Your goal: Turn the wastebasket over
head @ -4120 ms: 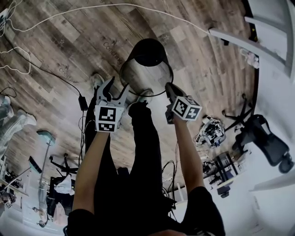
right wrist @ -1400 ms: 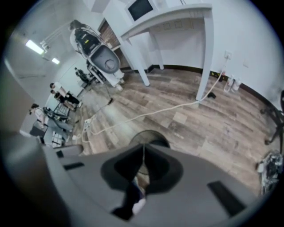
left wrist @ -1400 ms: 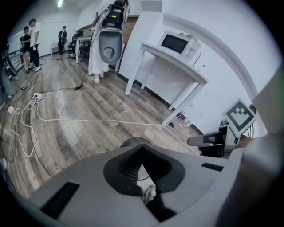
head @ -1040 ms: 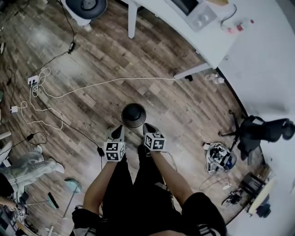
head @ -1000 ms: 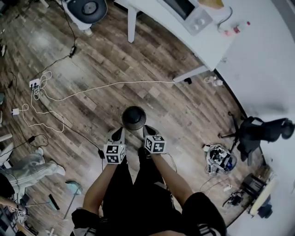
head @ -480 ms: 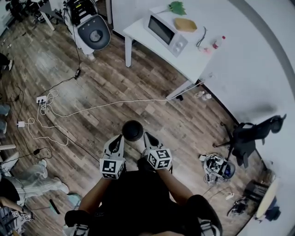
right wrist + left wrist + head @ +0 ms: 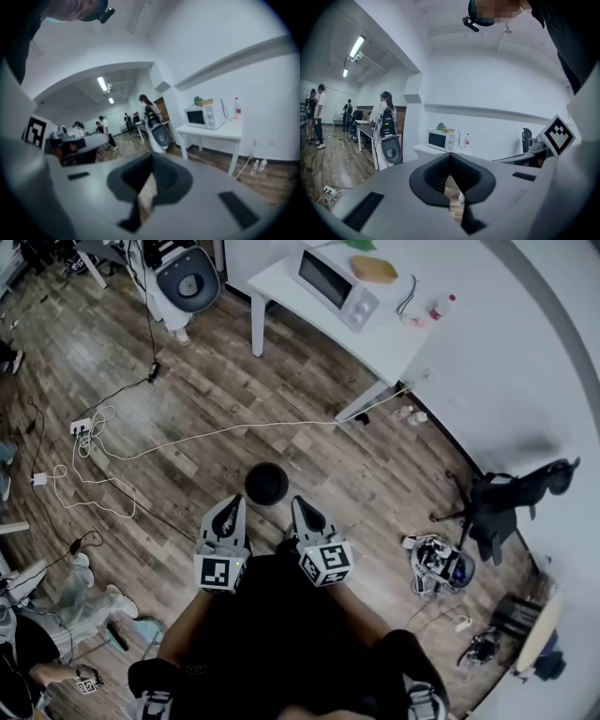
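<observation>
The wastebasket [image 7: 267, 484] stands on the wood floor [image 7: 309, 390] near the middle of the head view, a dark round face turned up at the camera; which end is up I cannot tell. The left claw [image 7: 233, 503] and right claw [image 7: 298, 503] hang at its 7 and 5 o'clock, near it but apart from it. In each claw's own view, the left claw [image 7: 450, 156] and right claw [image 7: 151, 161] have their jaws closed together on nothing.

Each claw's cube [image 7: 220, 571] carries a black-and-white square marker, the only print that can be read.

A white cable [image 7: 216, 432] crosses the floor at the wastebasket's 12 o'clock. At 1 o'clock a white table [image 7: 394, 338] holds a microwave [image 7: 336, 277] and a bottle [image 7: 437, 307], their labels too small to read. A black chair [image 7: 511, 498] stands at 3 o'clock.
</observation>
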The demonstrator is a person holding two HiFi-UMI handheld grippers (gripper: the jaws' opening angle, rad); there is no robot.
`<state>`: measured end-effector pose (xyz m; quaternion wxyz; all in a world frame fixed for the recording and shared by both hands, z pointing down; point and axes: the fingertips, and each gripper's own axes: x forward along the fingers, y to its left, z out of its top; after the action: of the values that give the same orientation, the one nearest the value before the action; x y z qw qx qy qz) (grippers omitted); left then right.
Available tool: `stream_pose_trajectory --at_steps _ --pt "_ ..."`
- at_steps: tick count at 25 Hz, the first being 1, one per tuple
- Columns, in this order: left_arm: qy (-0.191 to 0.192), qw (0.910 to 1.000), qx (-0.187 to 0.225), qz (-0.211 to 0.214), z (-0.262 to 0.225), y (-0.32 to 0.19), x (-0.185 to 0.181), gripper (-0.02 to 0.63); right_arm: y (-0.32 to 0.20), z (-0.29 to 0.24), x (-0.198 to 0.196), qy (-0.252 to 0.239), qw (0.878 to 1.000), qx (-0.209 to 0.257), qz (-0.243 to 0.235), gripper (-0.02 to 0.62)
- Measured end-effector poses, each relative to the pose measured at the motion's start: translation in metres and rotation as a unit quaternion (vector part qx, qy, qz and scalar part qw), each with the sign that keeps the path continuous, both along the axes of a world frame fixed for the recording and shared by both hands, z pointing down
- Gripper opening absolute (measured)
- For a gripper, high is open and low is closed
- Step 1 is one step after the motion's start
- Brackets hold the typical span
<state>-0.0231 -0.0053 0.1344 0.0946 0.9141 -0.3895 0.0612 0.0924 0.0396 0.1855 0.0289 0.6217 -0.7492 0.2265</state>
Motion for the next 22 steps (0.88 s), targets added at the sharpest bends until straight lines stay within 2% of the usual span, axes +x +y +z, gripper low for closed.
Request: stream_pose_trajectory --at_steps 9,22 --pt "0.004 0.9997 0.015 -0.021 -0.0068 -0.0039 -0.0028 0.035 -0.0005 -0.0025 -0.0002 0.006 1.000 0.007 -0.008 0.032" --pt "0.004 0.9996 0.007 -0.026 -0.0029 -0.0044 -0.0026 0.035 -0.0042 -0.0067 0.0006 0.000 1.000 0.015 -0.012 0.032"
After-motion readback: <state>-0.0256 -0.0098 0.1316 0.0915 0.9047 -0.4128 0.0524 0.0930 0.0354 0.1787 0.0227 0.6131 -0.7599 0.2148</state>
